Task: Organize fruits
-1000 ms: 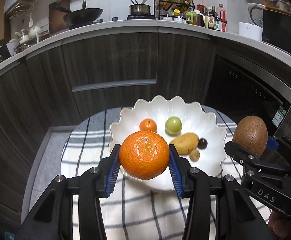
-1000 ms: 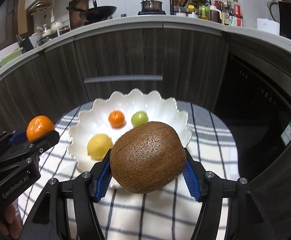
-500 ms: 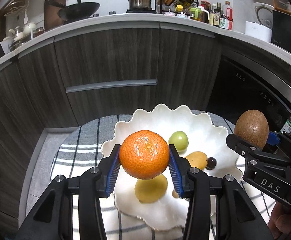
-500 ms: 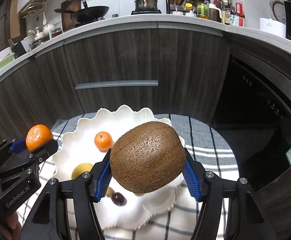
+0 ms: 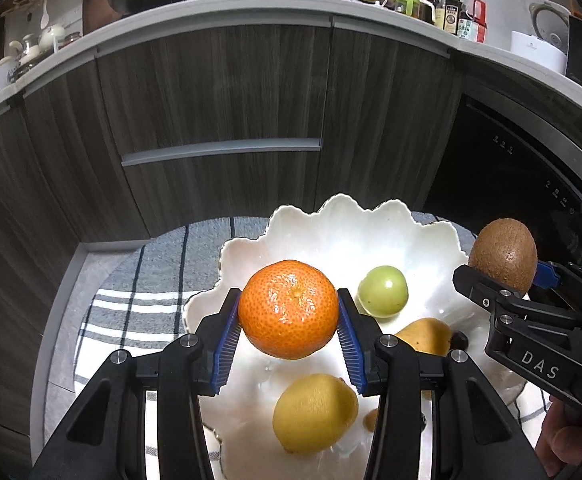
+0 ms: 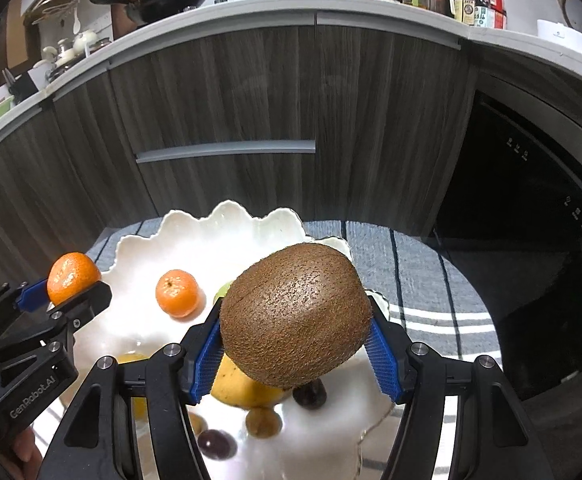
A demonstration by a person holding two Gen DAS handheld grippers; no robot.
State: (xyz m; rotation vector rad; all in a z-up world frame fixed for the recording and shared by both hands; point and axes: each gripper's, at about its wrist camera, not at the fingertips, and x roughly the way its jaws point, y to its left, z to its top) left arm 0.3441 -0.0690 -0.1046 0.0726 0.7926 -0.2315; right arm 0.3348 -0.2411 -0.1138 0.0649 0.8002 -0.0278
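Observation:
My left gripper (image 5: 288, 320) is shut on an orange mandarin (image 5: 288, 309), held above the left half of a white scalloped bowl (image 5: 331, 220). My right gripper (image 6: 295, 344) is shut on a brown kiwi (image 6: 295, 315) over the bowl's (image 6: 195, 228) right half. Inside the bowl lie a green round fruit (image 5: 383, 291), a lemon (image 5: 315, 412), a yellow pear-like fruit (image 5: 425, 336), a small mandarin (image 6: 177, 293) and some dark grapes (image 6: 310, 395). From the left wrist view the kiwi (image 5: 505, 254) shows at the right; from the right wrist view the held mandarin (image 6: 72, 277) shows at the left.
The bowl stands on a grey and white striped cloth (image 5: 139, 308) over a round table. Dark wood cabinets (image 5: 227, 92) with a metal handle rise behind, and a black oven door (image 6: 531, 220) stands to the right. A hand (image 5: 567, 440) holds the right gripper.
Both grippers have come forward and lower over the bowl, each keeping its fruit. The bowl looks larger and nearer, and the lemon now lies beneath the left gripper.

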